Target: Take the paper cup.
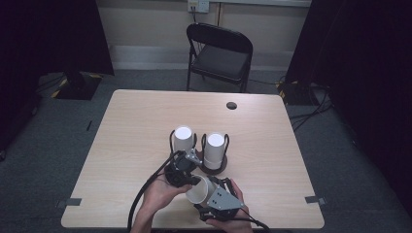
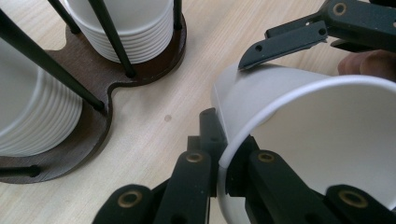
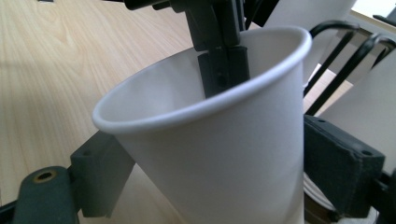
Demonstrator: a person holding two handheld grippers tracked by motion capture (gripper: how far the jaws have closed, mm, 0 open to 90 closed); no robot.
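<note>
Near the desk's (image 1: 145, 111) front edge, a white paper cup (image 1: 198, 190) is held tipped on its side between both tools, with bare wood to the left and right and the wooden cup holder (image 1: 214, 169) with its two cup stacks just beyond. The left tool (image 1: 187, 175) comes in from the left, its jaws pinched tight on the cup's rim, one jaw inside and one outside. The right tool (image 1: 210, 187), low by the near edge, spans the cup's body with wide jaws resting against its sides; no writing is readable.
</note>
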